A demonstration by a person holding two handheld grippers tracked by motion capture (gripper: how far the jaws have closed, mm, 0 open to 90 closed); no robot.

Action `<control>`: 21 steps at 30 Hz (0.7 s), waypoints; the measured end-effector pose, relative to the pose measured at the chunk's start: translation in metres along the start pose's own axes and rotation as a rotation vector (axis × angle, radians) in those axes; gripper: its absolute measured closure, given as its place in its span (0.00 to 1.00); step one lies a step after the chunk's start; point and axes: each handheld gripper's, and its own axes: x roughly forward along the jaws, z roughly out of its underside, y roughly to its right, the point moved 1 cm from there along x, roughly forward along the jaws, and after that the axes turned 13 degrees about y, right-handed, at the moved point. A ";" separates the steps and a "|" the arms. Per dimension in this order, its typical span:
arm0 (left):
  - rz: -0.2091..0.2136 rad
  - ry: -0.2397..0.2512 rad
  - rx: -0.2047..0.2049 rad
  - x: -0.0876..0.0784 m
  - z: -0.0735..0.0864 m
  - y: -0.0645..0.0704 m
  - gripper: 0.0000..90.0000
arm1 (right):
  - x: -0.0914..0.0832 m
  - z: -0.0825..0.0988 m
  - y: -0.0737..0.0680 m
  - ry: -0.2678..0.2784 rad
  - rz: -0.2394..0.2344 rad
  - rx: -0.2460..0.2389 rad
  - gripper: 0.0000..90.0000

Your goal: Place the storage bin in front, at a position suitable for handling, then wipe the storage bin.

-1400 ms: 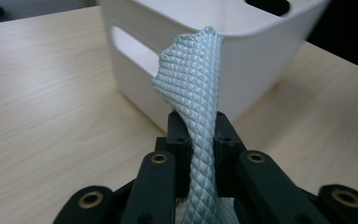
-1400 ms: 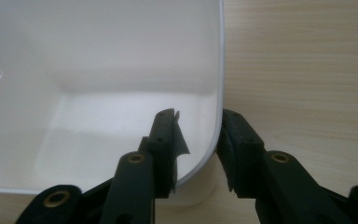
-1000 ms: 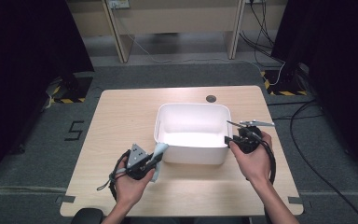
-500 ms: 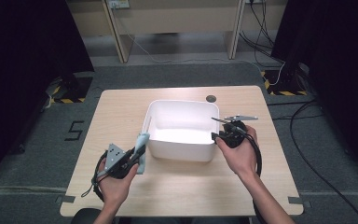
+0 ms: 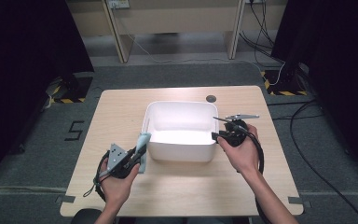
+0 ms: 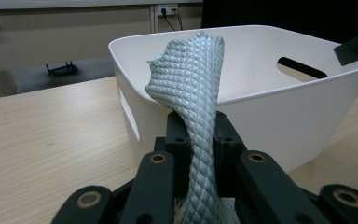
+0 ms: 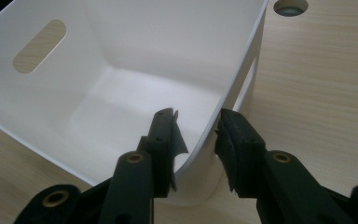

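Left tongs [image 5: 142, 150] are clamped tight on a pale grey-green quilted cloth [image 5: 143, 144]. Looking along them in the left gripper view, the cloth [image 6: 193, 93] is squeezed right between the two black jaws and sticks up past the tips toward 12 o'clock, with the top end flopping a bit to the left. From the high view the cloth sits at roughly 8 o'clock of the white tub [image 5: 182, 109], just beside its near-left corner, outside the tub and not inside it. I can't tell whether it's actually touching the wall.

Right tongs [image 5: 216, 136] are at about 4 o'clock of the tub, at its right-hand wall near the front corner. In the right gripper view my right tongs [image 7: 196, 140] straddle the tub's rim [image 7: 223, 102]: one jaw is inside the tub, the other outside over the table [image 7: 317, 93], and there's a gap on both sides of the wall, so they're loose around it and not pinching it. They've just been closing a touch, with the rim between them.

The tub stands about the middle of the table [image 5: 121, 112], and its inside looks bare. A small dark round hole [image 5: 210, 98] in the tabletop sits at 1 o'clock of the tub.
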 end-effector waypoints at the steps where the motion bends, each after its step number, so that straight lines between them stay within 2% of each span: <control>1: -0.005 0.001 0.003 -0.003 0.000 -0.001 0.89 | 0.000 -0.001 0.000 -0.006 0.001 -0.008 0.74; 7: -0.004 0.016 0.018 -0.007 0.000 0.000 0.89 | 0.003 -0.003 0.001 -0.015 -0.001 -0.018 0.75; 13: -0.010 0.041 0.016 -0.004 -0.002 0.000 0.89 | 0.006 -0.005 0.003 -0.022 -0.014 -0.009 0.77; 15: -0.006 0.043 0.027 -0.002 -0.003 0.002 0.89 | 0.008 -0.006 0.004 -0.018 -0.020 -0.023 0.79; 21: -0.006 0.051 0.039 -0.005 -0.003 0.005 0.89 | 0.012 -0.007 0.001 -0.016 -0.005 -0.028 0.80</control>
